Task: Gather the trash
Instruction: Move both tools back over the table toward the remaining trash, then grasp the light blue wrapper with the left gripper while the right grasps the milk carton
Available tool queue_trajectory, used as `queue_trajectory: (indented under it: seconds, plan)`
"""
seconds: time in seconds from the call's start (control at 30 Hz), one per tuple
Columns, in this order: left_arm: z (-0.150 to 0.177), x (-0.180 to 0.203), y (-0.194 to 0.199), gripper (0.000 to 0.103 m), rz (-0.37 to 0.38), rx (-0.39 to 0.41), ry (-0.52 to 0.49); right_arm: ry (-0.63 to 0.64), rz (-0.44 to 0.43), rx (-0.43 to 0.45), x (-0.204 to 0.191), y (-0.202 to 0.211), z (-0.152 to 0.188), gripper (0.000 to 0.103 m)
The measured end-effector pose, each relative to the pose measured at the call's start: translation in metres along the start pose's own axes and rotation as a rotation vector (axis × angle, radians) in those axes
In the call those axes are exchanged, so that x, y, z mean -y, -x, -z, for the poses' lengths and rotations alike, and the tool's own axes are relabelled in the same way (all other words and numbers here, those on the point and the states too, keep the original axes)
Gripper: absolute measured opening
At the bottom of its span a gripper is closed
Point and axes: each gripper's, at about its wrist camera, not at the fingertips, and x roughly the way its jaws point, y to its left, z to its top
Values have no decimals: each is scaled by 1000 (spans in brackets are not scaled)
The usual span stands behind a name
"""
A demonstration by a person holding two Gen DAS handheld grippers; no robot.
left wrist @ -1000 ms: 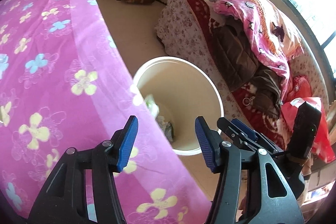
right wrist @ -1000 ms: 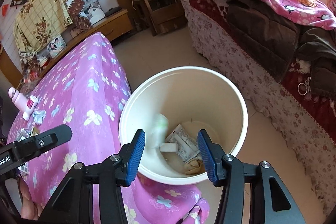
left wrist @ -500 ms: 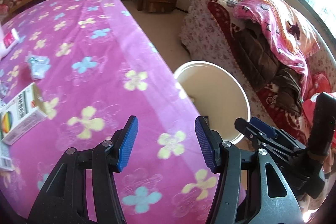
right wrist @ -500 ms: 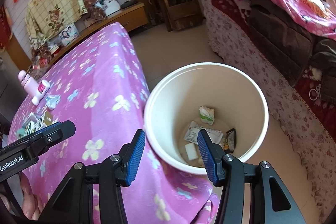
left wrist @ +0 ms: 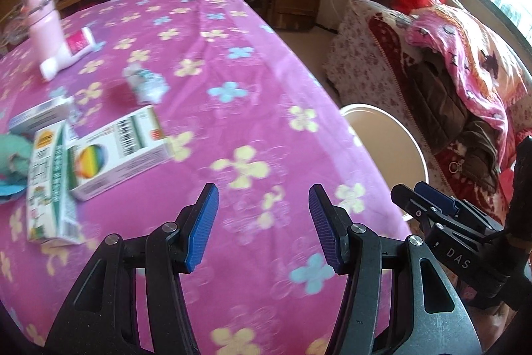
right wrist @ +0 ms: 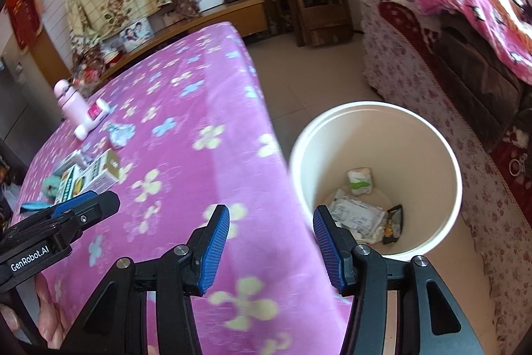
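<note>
Both tools empty. Left tool [left wrist: 262, 222]: pads spread, nothing but pink cloth showing between them. Right tool [right wrist: 271, 243]: likewise spread and holding nothing, hanging over the desk edge with the bucket just to its right.

Bucket [right wrist: 445, 155] stands on the floor, tight against the side of the desk [left wrist: 252, 95]. Inside, at the bottom: a small green-and-white packet [right wrist: 359, 181], a crumpled white wrapper [right wrist: 355, 211], a dark sachet [right wrist: 394, 222], some paler scraps under them. So part of the job is done (the bucket is far from full).

Left to collect, all at the far-left part of the desk, well apart from both tools:
- rainbow-printed carton [left wrist: 119, 152], lying flat
- green-and-white carton [left wrist: 50, 185], touching the first
- a smaller white box [left wrist: 40, 115] behind them
- crumpled blue-white wrapper [left wrist: 144, 85], on its own, further in
- something teal and soft [left wrist: 13, 152] at the picture's edge; can't tell what it is.

The pink bottle [left wrist: 45, 22] and the tube [left wrist: 71, 52] leaning by it look like things in use, not trash; my guess only.

My reading: roughly midway, with several pieces binned and four or five waiting. Next step is a reach for the cartons, the nearest of the lot.
</note>
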Motion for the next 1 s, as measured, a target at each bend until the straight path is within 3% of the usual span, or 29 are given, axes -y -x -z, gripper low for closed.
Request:
queue_trajectory:
  seconds: [0.47, 0.67, 0.83, 1.0]
  plan:
    - [18, -89, 49, 55, -105, 29, 106, 137, -107, -54, -95, -18, 7, 53]
    - [10, -138, 68, 55, -188, 47, 156, 210, -148, -70, -134, -23, 13, 53]
    - [-5, -187, 84, 55, -243, 79, 222, 244, -166, -79, -152, -25, 17, 53]
    - [-6, -243, 83, 55, -329, 54, 296, 253, -174, -86, -158, -27, 17, 54]
